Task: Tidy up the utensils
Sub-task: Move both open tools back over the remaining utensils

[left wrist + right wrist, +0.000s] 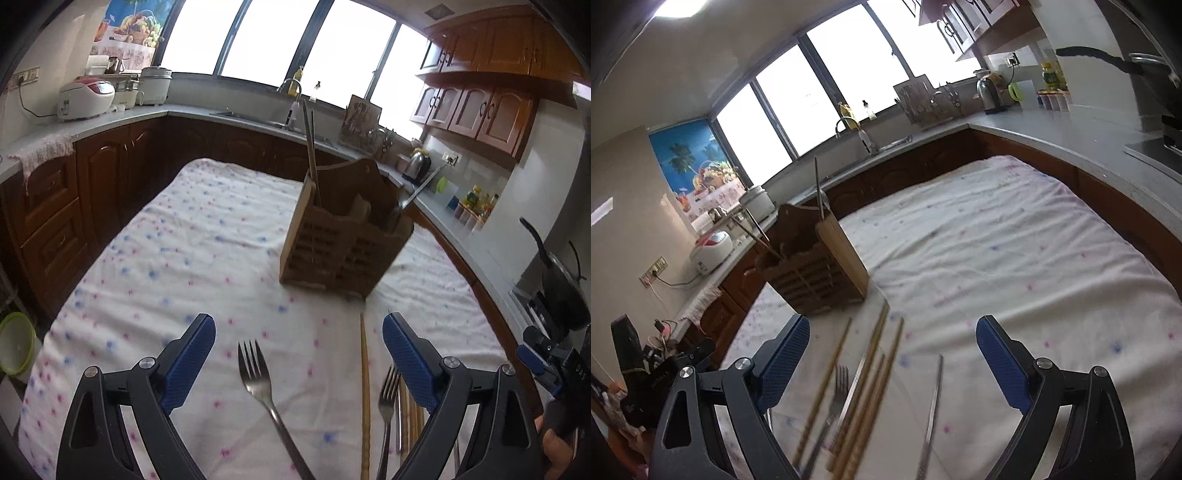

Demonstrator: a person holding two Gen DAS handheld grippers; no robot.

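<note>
Pick-up step: left gripper (299, 332) wide open, nothing held, hovering over a fork (258, 384) lying on the tablecloth (166, 240); right gripper (892, 332) also open and empty above loose chopsticks (875, 369); wooden caddy (340, 243) stands just beyond, partly filled; next likely lower, close on fork handle, carry to caddy

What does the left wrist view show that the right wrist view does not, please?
Only the left wrist view shows a fork lying alone between the open left gripper fingers, and a green bowl off the table. Only the right wrist view shows a metal chopstick lying apart inside the open right gripper. Both show the wooden caddy, wooden chopsticks and the floral cloth.
</note>
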